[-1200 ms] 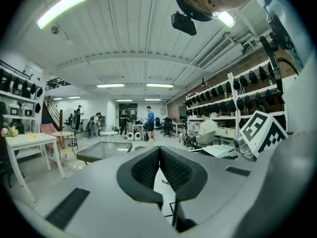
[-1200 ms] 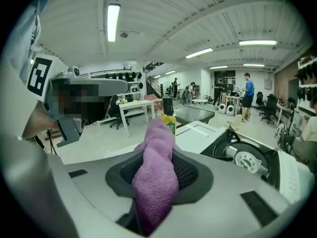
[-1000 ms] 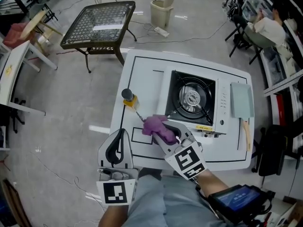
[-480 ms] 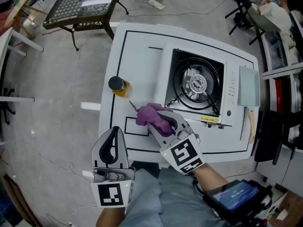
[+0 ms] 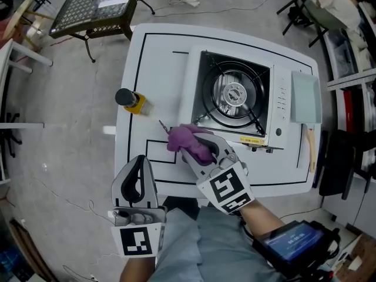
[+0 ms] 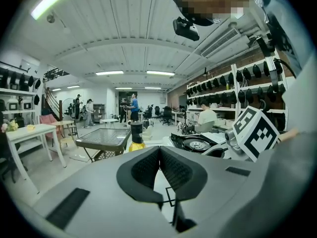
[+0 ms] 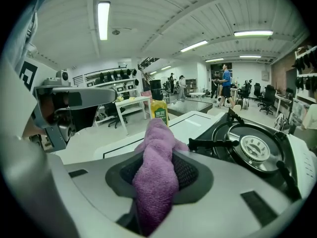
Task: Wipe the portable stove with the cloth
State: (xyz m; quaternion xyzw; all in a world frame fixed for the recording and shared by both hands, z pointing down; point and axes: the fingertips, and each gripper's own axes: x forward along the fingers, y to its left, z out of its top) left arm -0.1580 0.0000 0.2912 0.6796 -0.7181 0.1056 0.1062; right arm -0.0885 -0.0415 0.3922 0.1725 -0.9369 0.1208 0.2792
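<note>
The portable stove sits on the white table, its black burner top facing up. It also shows in the right gripper view and the left gripper view. My right gripper is shut on a purple cloth, held just off the stove's near left corner. The cloth bulges out between the right gripper's pads. My left gripper hangs at the table's near edge, shut with nothing in it; its pads meet in the left gripper view.
A yellow bottle with a black cap stands left of the stove, a thin tool beside it. A pale board and a wooden-handled utensil lie at the table's right side. A mesh-topped table stands on the floor beyond.
Both grippers have sunk a little toward the table. The right one still holds the cloth by the stove's near left corner. The head view has shifted forward over the table.
</note>
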